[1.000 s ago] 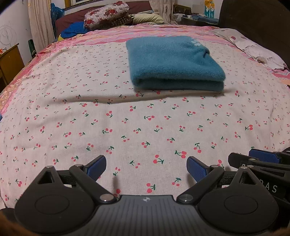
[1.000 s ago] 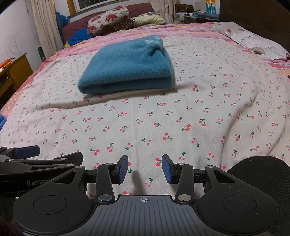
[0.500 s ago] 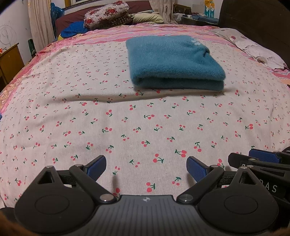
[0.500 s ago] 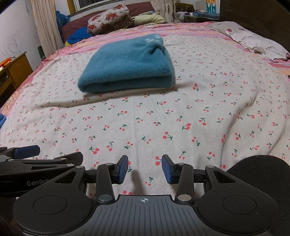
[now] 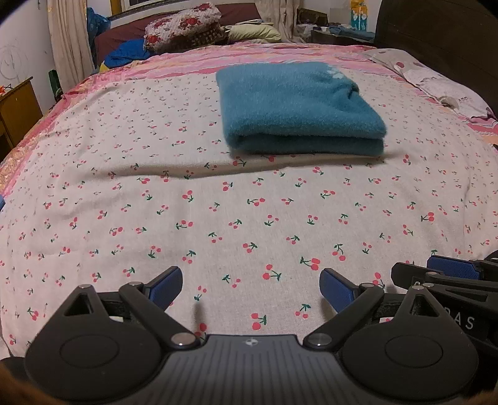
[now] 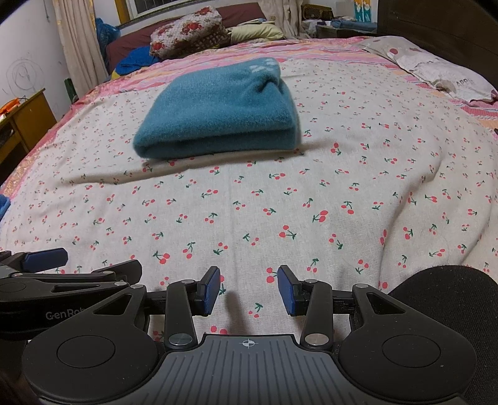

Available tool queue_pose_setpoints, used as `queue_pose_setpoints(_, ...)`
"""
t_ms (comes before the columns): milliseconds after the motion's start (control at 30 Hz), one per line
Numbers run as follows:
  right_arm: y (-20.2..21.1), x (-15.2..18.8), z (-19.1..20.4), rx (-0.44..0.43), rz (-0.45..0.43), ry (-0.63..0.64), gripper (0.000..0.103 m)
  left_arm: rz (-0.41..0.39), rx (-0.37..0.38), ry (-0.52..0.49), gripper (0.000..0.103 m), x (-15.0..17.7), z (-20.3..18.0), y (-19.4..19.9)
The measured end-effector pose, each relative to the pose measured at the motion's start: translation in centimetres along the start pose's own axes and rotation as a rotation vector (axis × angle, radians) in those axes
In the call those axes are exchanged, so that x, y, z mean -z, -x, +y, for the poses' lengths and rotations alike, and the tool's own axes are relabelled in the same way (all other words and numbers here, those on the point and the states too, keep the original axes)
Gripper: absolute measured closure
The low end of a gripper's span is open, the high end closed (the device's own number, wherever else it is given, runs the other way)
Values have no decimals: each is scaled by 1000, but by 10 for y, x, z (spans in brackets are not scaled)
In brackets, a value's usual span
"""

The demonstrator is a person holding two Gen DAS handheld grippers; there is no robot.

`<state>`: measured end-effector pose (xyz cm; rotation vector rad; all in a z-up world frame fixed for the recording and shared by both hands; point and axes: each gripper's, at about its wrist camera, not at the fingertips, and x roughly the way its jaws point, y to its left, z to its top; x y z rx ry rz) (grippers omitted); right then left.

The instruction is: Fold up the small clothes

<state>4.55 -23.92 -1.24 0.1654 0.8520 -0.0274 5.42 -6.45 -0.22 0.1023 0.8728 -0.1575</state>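
The folded teal garment [image 5: 298,109] lies flat on the cherry-print bedsheet [image 5: 218,218], toward the far middle of the bed, with its thick folded edge facing the near side. A small white paw print shows at its far right corner. The left gripper [image 5: 250,288] is at the near edge of the bed, its jaws spread wide with nothing between them. The right gripper [image 6: 249,291] is just beside it on the right, its jaws partly open and also empty. Both are well apart from the garment. Pillows [image 5: 186,28] are piled at the far end of the bed, and a wooden cabinet [image 5: 17,109] stands at the left.
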Motion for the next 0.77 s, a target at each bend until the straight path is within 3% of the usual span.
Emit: queue_pose_setpoints(767, 0, 0, 0, 0, 2, 0, 63, -9, -10, -12, 3, 1, -1, 1)
